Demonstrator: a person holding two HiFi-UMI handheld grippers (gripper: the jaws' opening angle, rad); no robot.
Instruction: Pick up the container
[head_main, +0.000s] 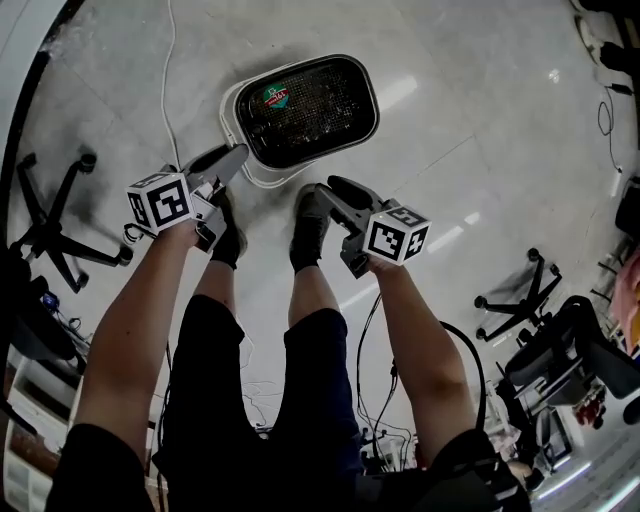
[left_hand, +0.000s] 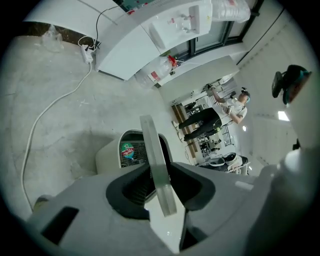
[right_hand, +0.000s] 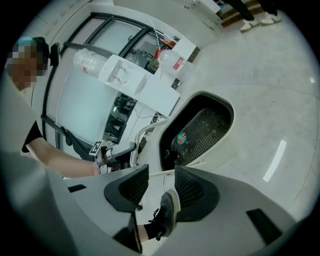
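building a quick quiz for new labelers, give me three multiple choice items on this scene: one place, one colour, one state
1. The white oval plastic container is: A just ahead of the black shoes; B behind the person; C on a rolling chair.
2. Its mesh liner is: A yellow; B black; C blue.
3. The right gripper's jaws stand: A apart; B shut together; C clamped on a cable.
Key: 1 A, the head view shows it past the toes; 2 B, the mesh looks dark throughout; 3 A, the right gripper view shows a clear gap.
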